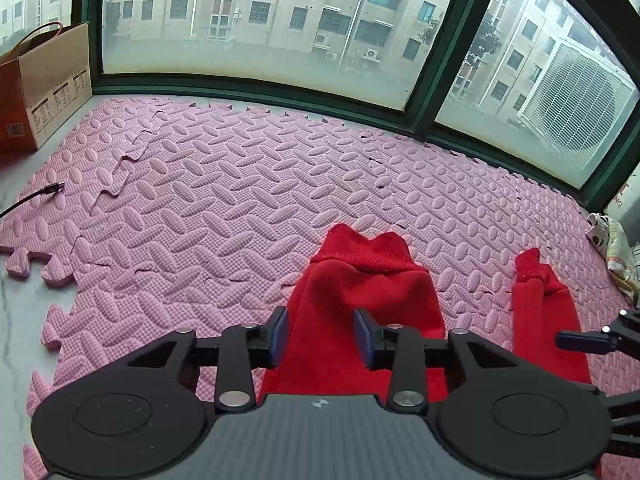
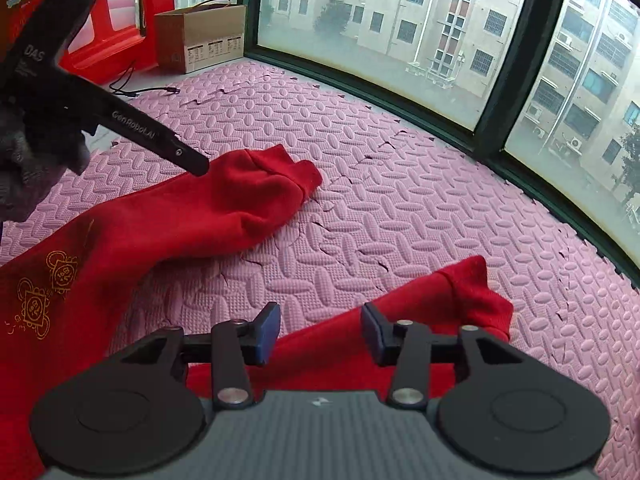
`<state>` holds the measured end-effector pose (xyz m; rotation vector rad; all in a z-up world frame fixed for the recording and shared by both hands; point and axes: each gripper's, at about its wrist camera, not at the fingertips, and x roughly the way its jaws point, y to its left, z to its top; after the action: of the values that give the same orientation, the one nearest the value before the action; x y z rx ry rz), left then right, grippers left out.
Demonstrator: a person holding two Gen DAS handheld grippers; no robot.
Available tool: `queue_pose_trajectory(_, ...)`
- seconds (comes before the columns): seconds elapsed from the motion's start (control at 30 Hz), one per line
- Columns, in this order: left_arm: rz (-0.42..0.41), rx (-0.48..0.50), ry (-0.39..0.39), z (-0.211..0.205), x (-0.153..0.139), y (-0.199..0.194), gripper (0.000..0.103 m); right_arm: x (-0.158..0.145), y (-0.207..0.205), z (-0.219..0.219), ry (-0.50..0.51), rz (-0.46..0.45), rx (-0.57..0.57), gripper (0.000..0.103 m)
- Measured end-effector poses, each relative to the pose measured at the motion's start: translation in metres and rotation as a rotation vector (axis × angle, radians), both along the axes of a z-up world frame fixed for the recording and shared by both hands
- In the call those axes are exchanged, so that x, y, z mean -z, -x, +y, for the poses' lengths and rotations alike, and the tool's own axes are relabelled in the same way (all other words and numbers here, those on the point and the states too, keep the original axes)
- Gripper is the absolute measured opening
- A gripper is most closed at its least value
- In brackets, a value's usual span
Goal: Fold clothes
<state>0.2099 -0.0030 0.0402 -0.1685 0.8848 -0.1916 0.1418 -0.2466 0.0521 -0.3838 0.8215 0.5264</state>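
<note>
The red sweatshirt (image 2: 120,248) is spread on the pink foam mat (image 1: 240,184), and its 2 sleeves could be dragged crooked if only 1 layer is pinched. One sleeve (image 1: 352,292) is seen between and ahead of the parted fingers of the left gripper (image 1: 320,336). The other sleeve (image 2: 440,300) is seen ahead of the parted, empty fingers of the right gripper (image 2: 320,334).

My left gripper (image 1: 320,330) is matt black plastic with blue rubbery pads (image 1: 280,330) and shiny metal pivot pins; its base is a grey ribbed panel; my right gripper (image 2: 320,332) looks the same; the sweater (image 2: 168,216) is soft red knit cloth, ribbed at the cuffs, with gold print; the mat (image 1: 224,200) is pink embossed foam, matt; the box (image 1: 44,88) is plain cardboard.
</note>
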Motion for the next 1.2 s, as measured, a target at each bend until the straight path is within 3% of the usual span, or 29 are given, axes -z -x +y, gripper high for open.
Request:
queue_pose_trajectory(0.23, 0.019, 0.044, -0.039, -0.013, 0.018, -0.034, 0.036, -0.001, -0.005, -0.046, -0.079, 0.001, 0.1, 0.05)
queue_pose_trajectory(0.33, 0.002, 0.062, -0.064, -0.013, 0.018, -0.037, 0.011, 0.001, -0.013, -0.061, -0.108, -0.006, 0.146, 0.053)
queue_pose_trajectory(0.37, -0.008, 0.056, -0.075, -0.011, 0.016, -0.038, 0.01, 0.002, -0.016, -0.065, -0.114, -0.008, 0.161, 0.053)
queue_pose_trajectory(0.5, -0.027, -0.057, -0.096, 0.008, 0.011, -0.045, 0.009, 0.008, -0.03, -0.077, -0.124, -0.019, 0.222, 0.053)
queue_pose_trajectory(0.63, 0.002, -0.083, -0.09, 0.018, 0.017, -0.053, 0.01, 0.016, -0.045, -0.082, -0.118, -0.012, 0.252, 0.053)
queue_pose_trajectory(0.83, -0.025, -0.087, -0.07, 0.021, 0.004, -0.049, 0.034, 0.024, -0.058, -0.081, -0.072, -0.013, 0.278, 0.053)
queue_pose_trajectory(0.9, -0.051, -0.068, -0.06, 0.021, -0.003, -0.043, 0.032, 0.024, -0.058, -0.083, -0.075, -0.014, 0.286, 0.053)
queue_pose_trajectory(0.97, -0.071, -0.032, -0.07, 0.019, -0.008, -0.036, 0.012, 0.022, -0.057, -0.083, -0.08, -0.02, 0.291, 0.053)
queue_pose_trajectory(1.2, -0.115, 0.133, -0.102, -0.014, -0.013, -0.018, 0.009, 0.019, -0.053, -0.077, -0.085, -0.041, 0.267, 0.053)
